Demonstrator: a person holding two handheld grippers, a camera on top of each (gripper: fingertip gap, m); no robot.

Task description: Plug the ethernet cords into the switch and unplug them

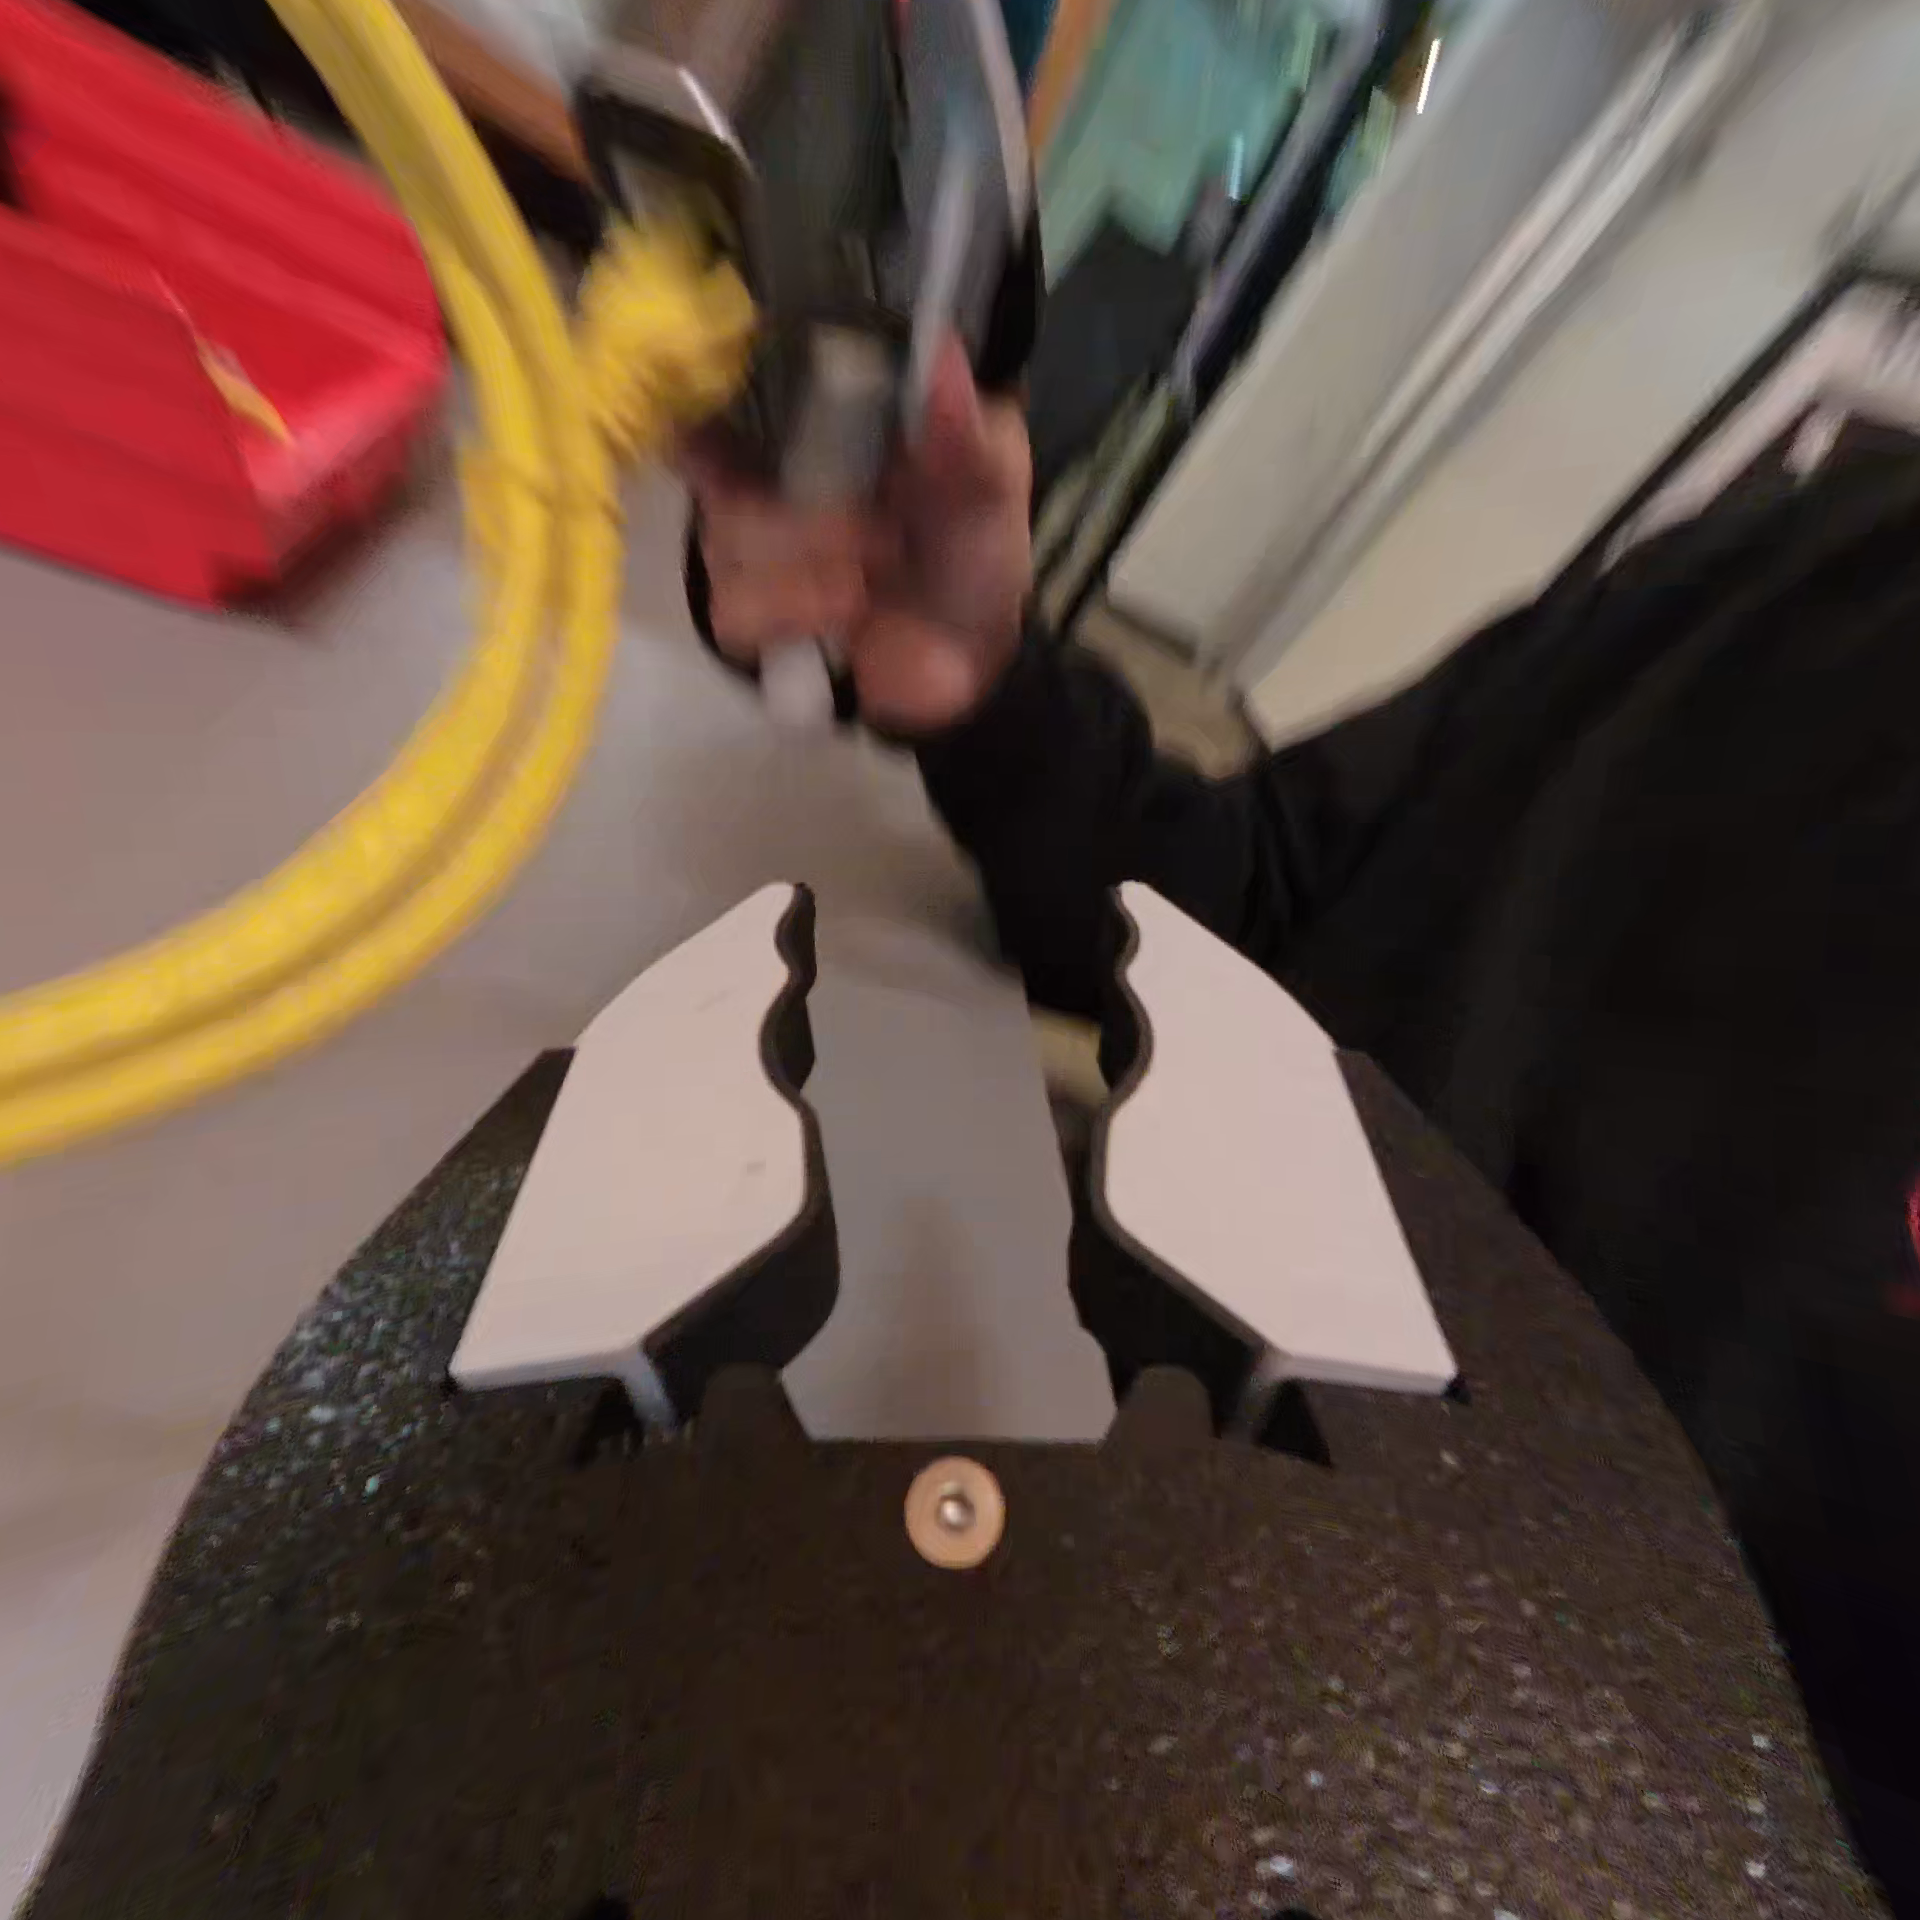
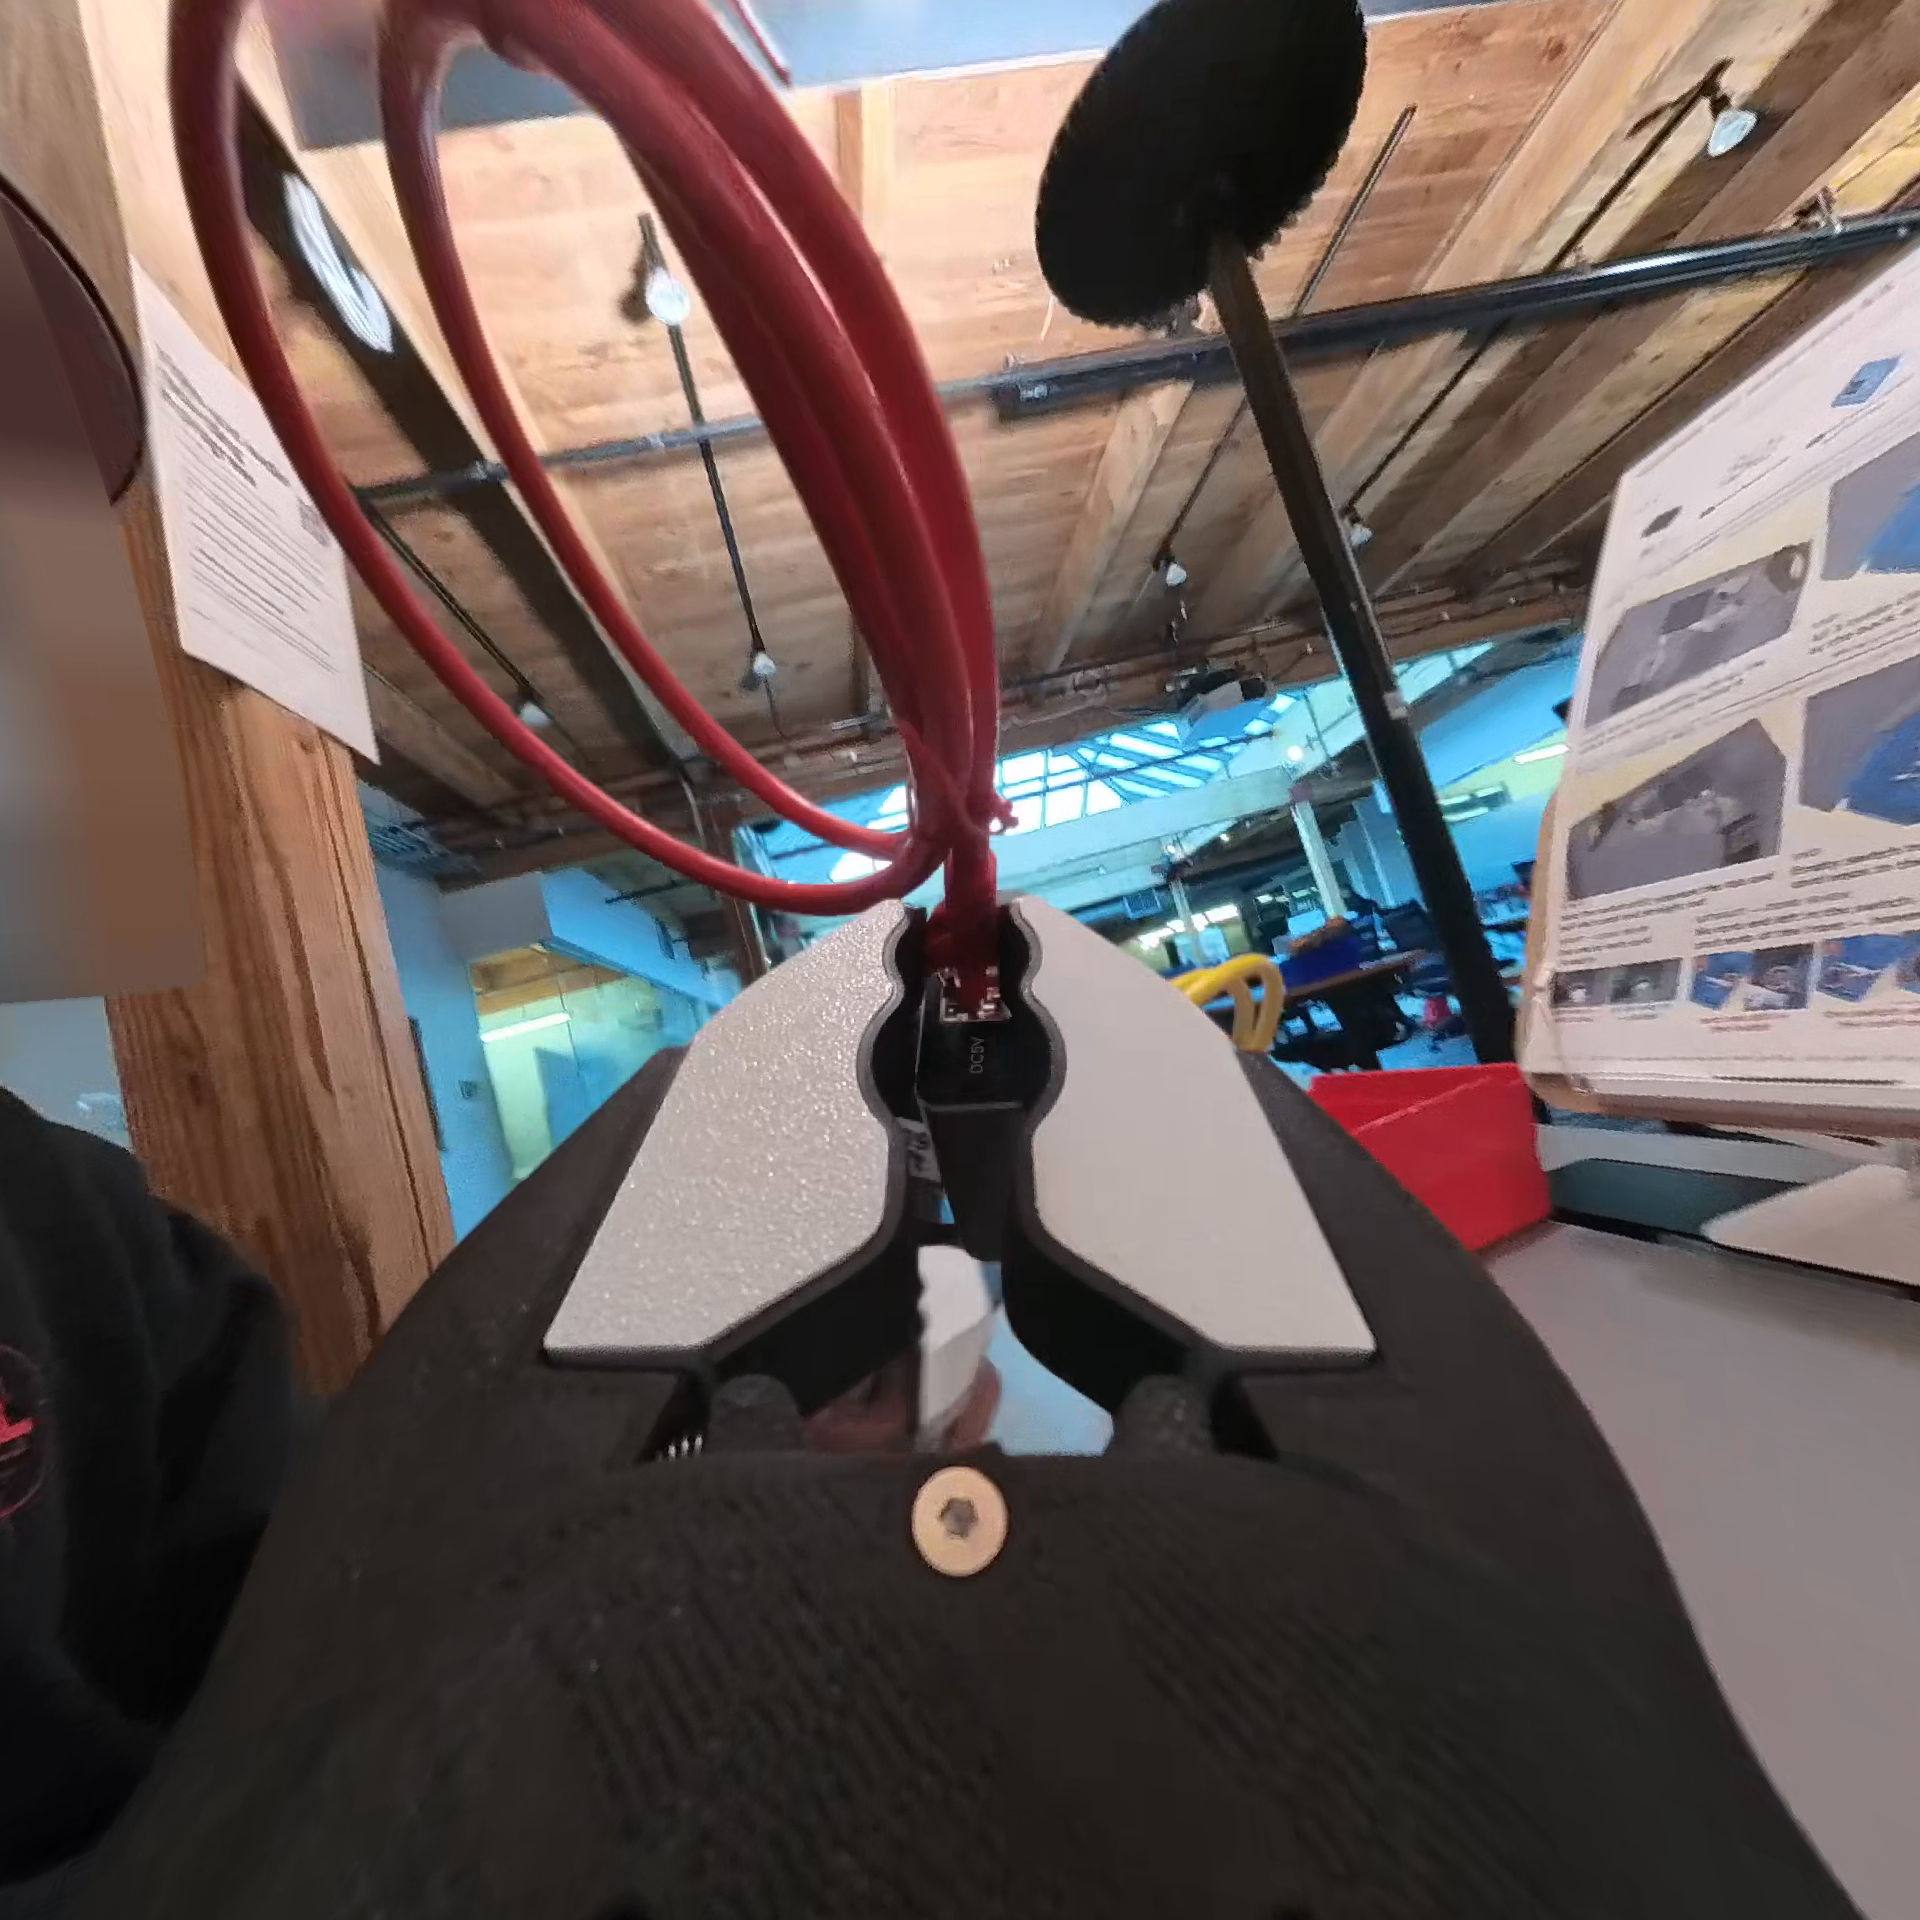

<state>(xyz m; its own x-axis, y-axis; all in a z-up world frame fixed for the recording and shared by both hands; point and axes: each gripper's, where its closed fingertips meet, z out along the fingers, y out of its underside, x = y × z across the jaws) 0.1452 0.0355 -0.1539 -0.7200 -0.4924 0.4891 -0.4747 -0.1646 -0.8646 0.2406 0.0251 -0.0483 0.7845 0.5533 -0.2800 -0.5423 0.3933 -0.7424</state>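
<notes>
**Red cord plugged into the switch in our right gripper**

Red plastic bin [image 2: 1423, 1143] sits on the grey table [image 2: 1704, 1382] just right of the switch [image 2: 971, 1122]; we cannot tell its contents. Our right gripper [image 2: 966, 997], tilted up toward the wooden ceiling, clamps the small black switch, with the red ethernet cord [image 2: 727, 416] plugged into its top and looping above. Our left gripper [image 1: 966, 997] hovers over the table, fingers parted and empty. Beyond it, blurred, a hand [image 1: 873, 561] grips the other tool beside the yellow cord [image 1: 520, 665].

Red cord [image 2: 665, 436], black switch [image 2: 971, 1091], yellow cord [image 1: 520, 582], red bin [image 1: 187, 343].
</notes>
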